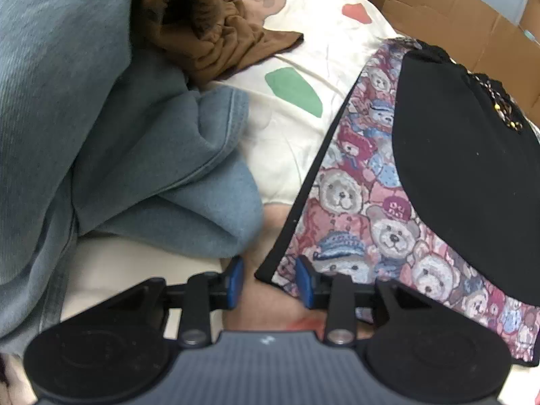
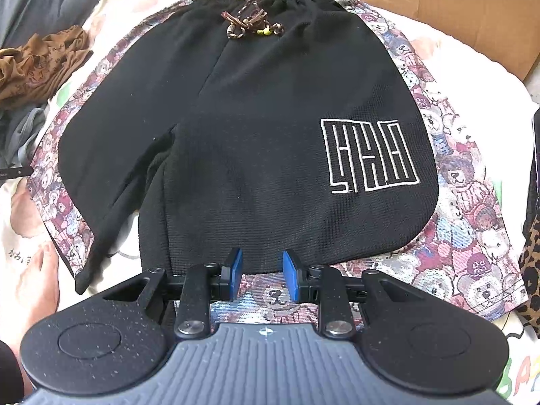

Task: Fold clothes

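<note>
Black shorts [image 2: 243, 128] with teddy-bear patterned side panels [image 2: 465, 202] lie flat on a cream printed bedsheet [image 2: 20, 209], waistband and drawstring [image 2: 251, 23] at the far end. My right gripper [image 2: 262, 275] is open and empty, just above the near hem of the right leg. In the left wrist view the shorts' bear panel [image 1: 364, 209] lies to the right. My left gripper [image 1: 269, 281] is open and empty beside the panel's near corner, over the sheet [image 1: 297, 128].
A blue-grey garment [image 1: 101, 155] is heaped at the left, a crumpled brown garment [image 1: 216, 33] behind it, also seen in the right wrist view [image 2: 37, 67]. A cardboard box wall [image 2: 438, 6] runs along the far side. A leopard-print cloth [image 2: 531, 270] lies at the right edge.
</note>
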